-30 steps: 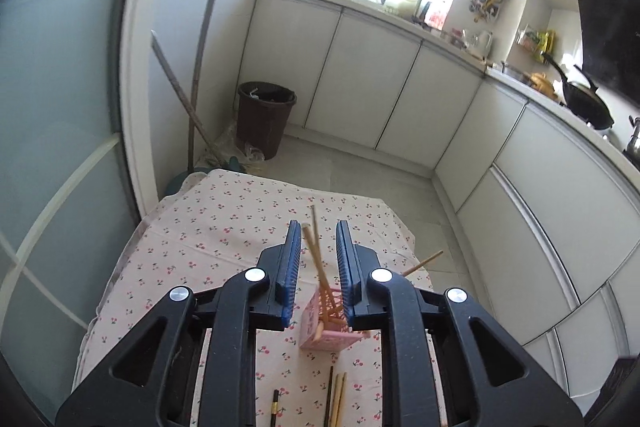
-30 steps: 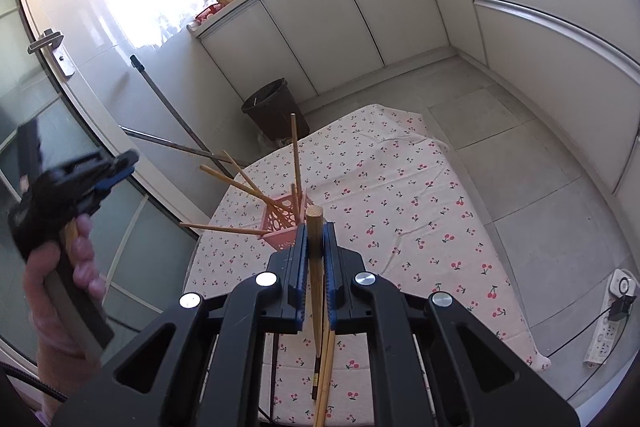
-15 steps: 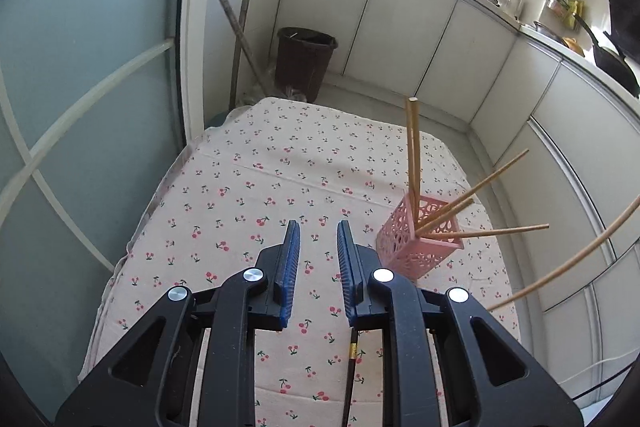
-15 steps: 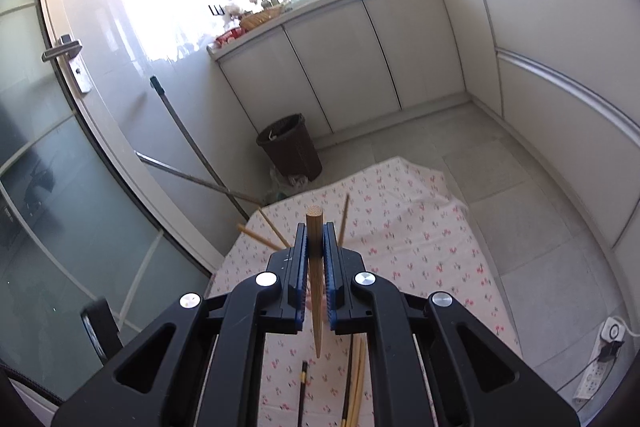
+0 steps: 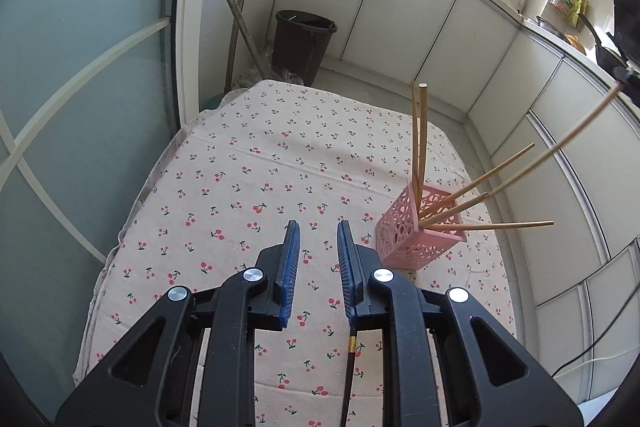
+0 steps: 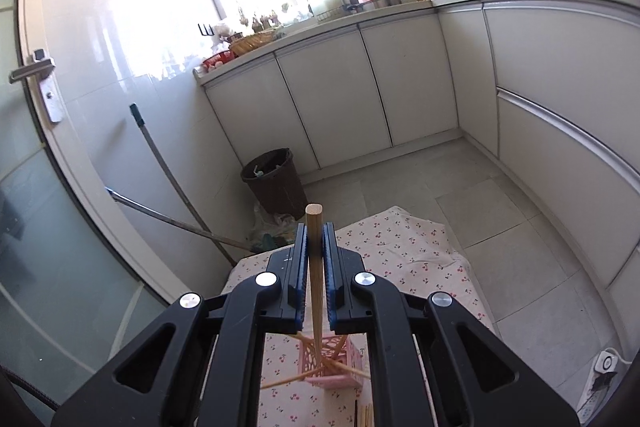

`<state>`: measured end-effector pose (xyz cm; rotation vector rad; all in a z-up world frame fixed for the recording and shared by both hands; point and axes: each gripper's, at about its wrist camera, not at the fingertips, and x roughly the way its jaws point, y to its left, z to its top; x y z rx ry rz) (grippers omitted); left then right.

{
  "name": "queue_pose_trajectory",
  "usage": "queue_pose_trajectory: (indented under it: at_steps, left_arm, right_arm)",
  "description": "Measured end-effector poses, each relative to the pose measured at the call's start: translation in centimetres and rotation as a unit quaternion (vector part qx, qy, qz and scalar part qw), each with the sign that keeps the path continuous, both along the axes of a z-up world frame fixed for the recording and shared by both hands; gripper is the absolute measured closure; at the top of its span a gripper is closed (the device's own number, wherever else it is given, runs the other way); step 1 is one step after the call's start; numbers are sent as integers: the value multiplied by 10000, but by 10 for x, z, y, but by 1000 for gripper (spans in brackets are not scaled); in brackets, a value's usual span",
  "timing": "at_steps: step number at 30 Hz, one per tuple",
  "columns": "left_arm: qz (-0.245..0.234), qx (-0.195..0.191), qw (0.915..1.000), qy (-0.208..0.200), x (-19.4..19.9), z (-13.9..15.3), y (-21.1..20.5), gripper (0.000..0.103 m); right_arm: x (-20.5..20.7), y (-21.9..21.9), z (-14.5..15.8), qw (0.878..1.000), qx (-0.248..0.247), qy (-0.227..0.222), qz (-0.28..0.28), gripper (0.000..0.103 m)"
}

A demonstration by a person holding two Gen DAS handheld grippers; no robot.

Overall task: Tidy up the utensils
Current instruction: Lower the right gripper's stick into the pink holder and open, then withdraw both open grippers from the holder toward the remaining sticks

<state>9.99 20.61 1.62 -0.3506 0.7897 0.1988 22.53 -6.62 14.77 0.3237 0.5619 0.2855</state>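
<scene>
Pink lattice basket (image 5: 416, 239) stands on cherry-print cloth (image 5: 256, 171), wooden chopsticks (image 5: 419, 139) fanning from it, two near upright, others leaning out right. We hold left gripper (image 5: 316, 231) low over cloth just left of basket, jaws narrowly apart, nothing between them. Dark chopstick with gold band (image 5: 349, 367) lies on cloth under its right finger. Our right gripper (image 6: 315, 231) clamps one wooden chopstick (image 6: 315, 259) upright, lower tip reaching down among sticks at basket (image 6: 332, 363). Brown bin (image 6: 274, 183) stands on floor beyond table.
</scene>
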Motion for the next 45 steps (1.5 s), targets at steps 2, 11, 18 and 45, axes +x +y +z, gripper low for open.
queue_pose_trajectory:
  at_steps: [2,11,18,45]
  left_arm:
    - [14,30,10000,29,2,-1,0,84]
    - [-80,-27,9999,133,11,-9,-5,83]
    - [-276,-102,9990,337,15,-21,-18,78]
    - [-1172,437,9901,639,11,-53,-95,9]
  right_arm:
    - [13,7,-16,10000,7,86,-36,92]
    - [23,11,-68,9983,51,585,-18,92]
    - [-12,-9,-75,9989,-147,446,-51,75]
    - [-81,-39,-220,9708,-1105,2128,-1,13]
